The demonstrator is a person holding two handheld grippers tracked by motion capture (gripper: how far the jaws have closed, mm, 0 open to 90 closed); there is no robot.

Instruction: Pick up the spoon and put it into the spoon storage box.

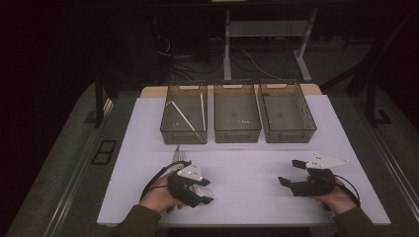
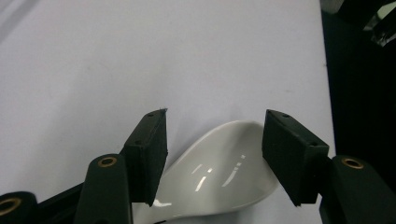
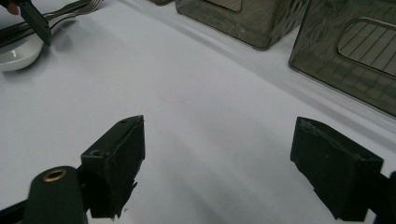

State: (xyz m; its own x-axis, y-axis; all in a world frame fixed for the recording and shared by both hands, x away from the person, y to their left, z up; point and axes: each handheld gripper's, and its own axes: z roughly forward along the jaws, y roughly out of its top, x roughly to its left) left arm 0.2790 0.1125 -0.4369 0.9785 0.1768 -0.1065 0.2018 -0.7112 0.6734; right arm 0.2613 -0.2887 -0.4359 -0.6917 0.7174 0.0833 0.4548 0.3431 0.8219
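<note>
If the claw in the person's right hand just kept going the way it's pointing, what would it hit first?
Probably bare white table first, then the dark mesh bins; depth is hard to judge. The right claw is open and holds nothing.

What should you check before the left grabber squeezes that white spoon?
1. White spoon sits between the left gripper jaws: ok.
2. Jaws open wide enough: ok.
3. Pads touching the spoon: cannot tell.
4. Right gripper open and apart, over bare table: ok.
5. Fork beside the spoon, outside the jaws: cannot tell.
6. Three bins upright, tops open: ok.
</note>
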